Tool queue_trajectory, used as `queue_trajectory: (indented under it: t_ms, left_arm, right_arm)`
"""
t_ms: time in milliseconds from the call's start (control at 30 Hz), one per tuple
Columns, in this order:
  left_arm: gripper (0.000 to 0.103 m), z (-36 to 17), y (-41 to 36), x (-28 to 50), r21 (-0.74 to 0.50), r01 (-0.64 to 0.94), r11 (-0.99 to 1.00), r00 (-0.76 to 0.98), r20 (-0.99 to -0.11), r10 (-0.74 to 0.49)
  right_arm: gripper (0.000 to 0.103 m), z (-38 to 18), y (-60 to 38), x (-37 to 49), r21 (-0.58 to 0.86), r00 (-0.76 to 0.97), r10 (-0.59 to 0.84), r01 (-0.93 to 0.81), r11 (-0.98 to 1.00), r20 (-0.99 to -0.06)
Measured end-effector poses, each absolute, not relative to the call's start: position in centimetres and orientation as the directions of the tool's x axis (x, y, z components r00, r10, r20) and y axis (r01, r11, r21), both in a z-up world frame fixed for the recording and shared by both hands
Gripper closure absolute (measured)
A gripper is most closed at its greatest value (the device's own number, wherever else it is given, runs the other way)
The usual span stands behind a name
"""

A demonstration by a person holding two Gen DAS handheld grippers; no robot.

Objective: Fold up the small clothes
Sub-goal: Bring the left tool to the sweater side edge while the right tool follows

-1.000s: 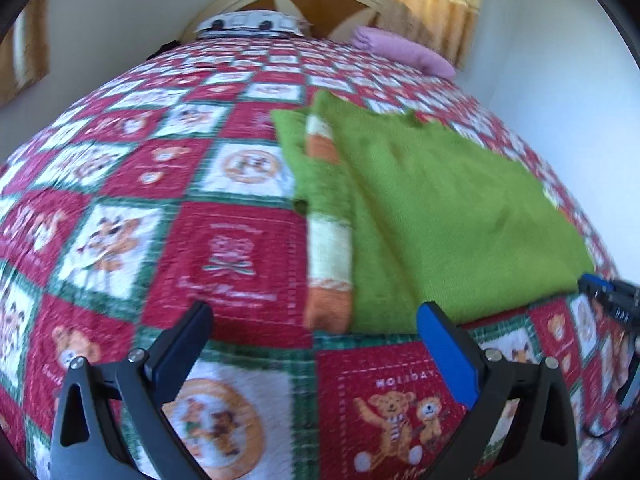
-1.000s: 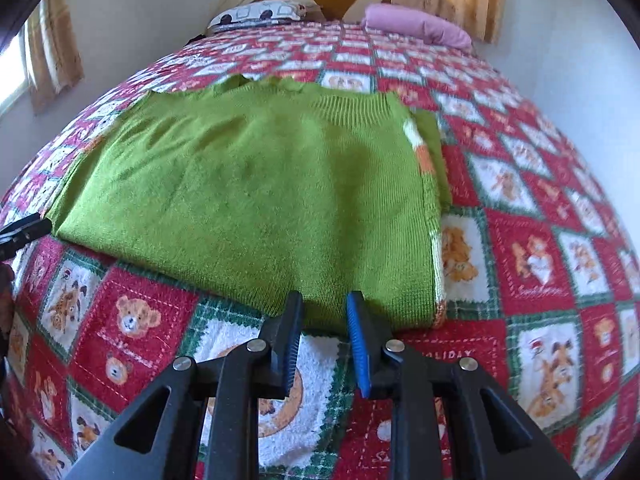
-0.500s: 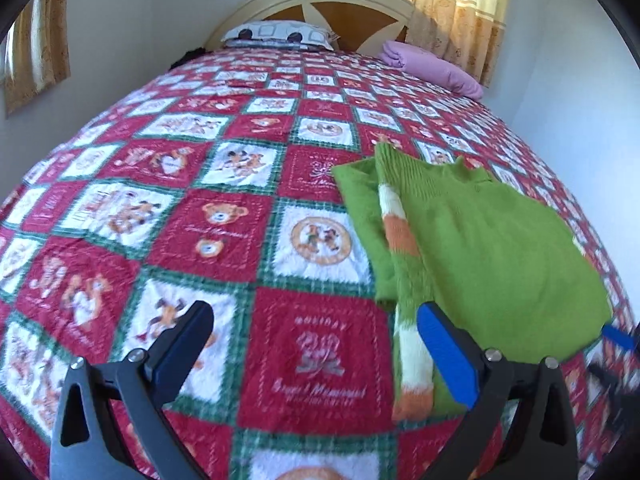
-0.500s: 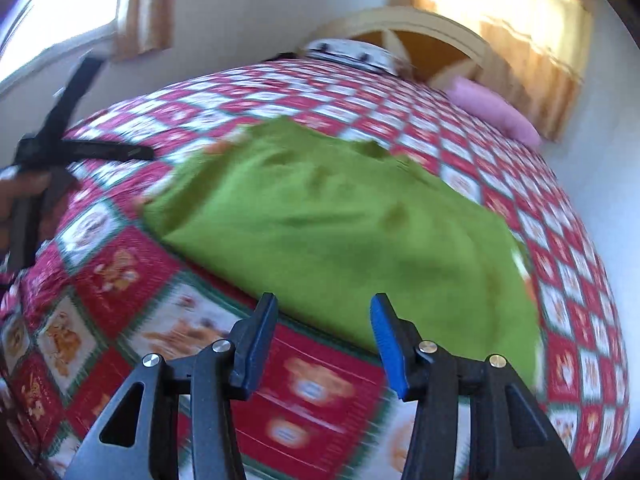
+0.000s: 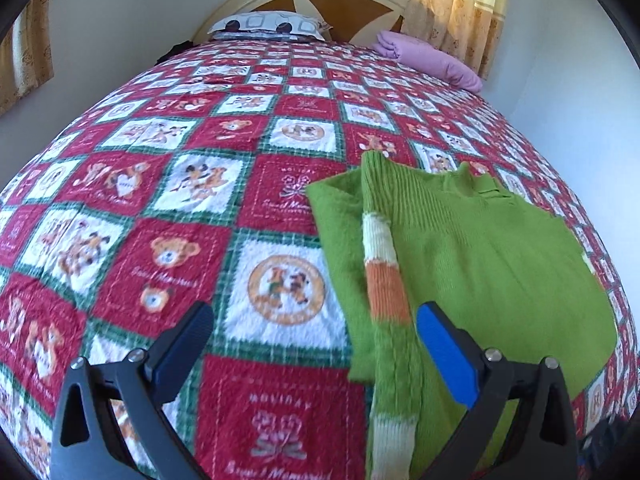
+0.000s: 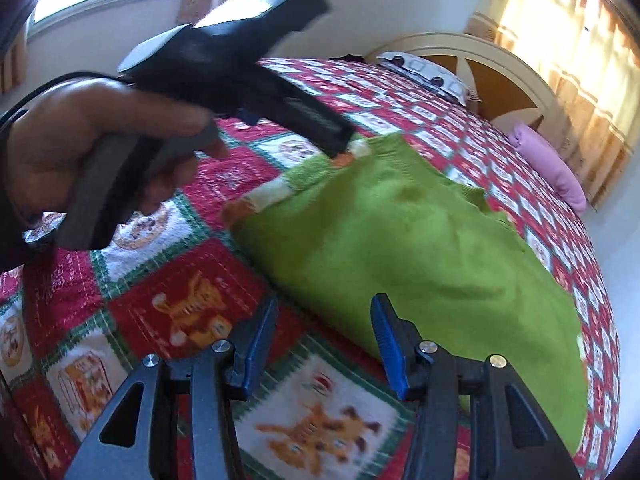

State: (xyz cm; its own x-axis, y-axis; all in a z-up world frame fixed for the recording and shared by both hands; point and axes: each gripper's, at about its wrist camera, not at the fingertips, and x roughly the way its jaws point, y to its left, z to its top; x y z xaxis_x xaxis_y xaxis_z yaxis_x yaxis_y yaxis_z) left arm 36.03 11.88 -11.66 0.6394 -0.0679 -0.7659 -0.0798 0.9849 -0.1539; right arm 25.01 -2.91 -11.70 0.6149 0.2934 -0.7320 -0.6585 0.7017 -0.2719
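A small green knitted sweater [image 5: 492,264] lies folded on the bed, its sleeve with white and orange stripes [image 5: 382,276] laid along its left edge. My left gripper [image 5: 316,344] is open and empty, hovering over the quilt with its right finger above the striped sleeve. In the right wrist view the sweater [image 6: 420,248] lies ahead. My right gripper [image 6: 324,336] is open and empty above the sweater's near corner. The left gripper's body, held in a hand [image 6: 100,148], reaches the sweater's far corner in that view.
A red, green and white patchwork quilt [image 5: 180,208] covers the bed. A patterned pillow [image 5: 268,26] and a folded pink cloth [image 5: 432,58] lie by the headboard. A white wall runs along the bed's right side, with curtains behind.
My right gripper has opened from nearly shut and swung left around the sweater's corner. My left gripper has moved back along the sweater's left edge, staying open.
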Motion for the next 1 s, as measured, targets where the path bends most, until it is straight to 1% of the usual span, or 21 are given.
queue_trajectory:
  t_ms: [233,367,600,767,833,900,1000]
  left_arm:
    - [0.000,-11.8,10.9,37.7,-0.129,-0.059,0.990,0.634,-0.771,-0.063]
    - [0.000,-11.7,11.0,38.5,-0.149,-0.057,0.987,0.636,-0.768,-0.079]
    - [0.000,-11.9,10.3,39.7,-0.148,-0.031,0.989,0.624,-0.776,-0.097]
    - [0.000,-12.5,10.8,40.2,-0.190,-0.032,0.981,0.615,-0.777,-0.131]
    - [0.002,-12.9,10.9,40.5,-0.205,-0.030,0.978,0.607,-0.781,-0.146]
    - [0.007,-13.4,11.0,40.8,-0.221,-0.029,0.975,0.597,-0.786,-0.160]
    - [0.009,-13.6,11.2,41.0,-0.244,-0.028,0.969,0.606,-0.775,-0.178]
  right_arm:
    - [0.053,-12.4,-0.2,24.7,-0.329,0.634,0.289,-0.673,0.662,-0.717]
    - [0.053,-12.8,0.9,24.8,-0.376,0.662,0.274,-0.664,0.646,-0.698]
    - [0.053,-13.8,1.9,25.3,-0.402,0.684,0.260,-0.647,0.648,-0.682]
    - [0.053,-13.9,2.0,26.0,-0.394,0.694,0.264,-0.634,0.665,-0.670]
    - [0.053,-14.1,1.9,26.0,-0.387,0.694,0.270,-0.633,0.671,-0.667]
    - [0.053,-14.2,2.0,25.6,-0.391,0.699,0.268,-0.629,0.672,-0.663]
    - [0.053,-14.3,2.3,25.6,-0.417,0.713,0.256,-0.620,0.664,-0.653]
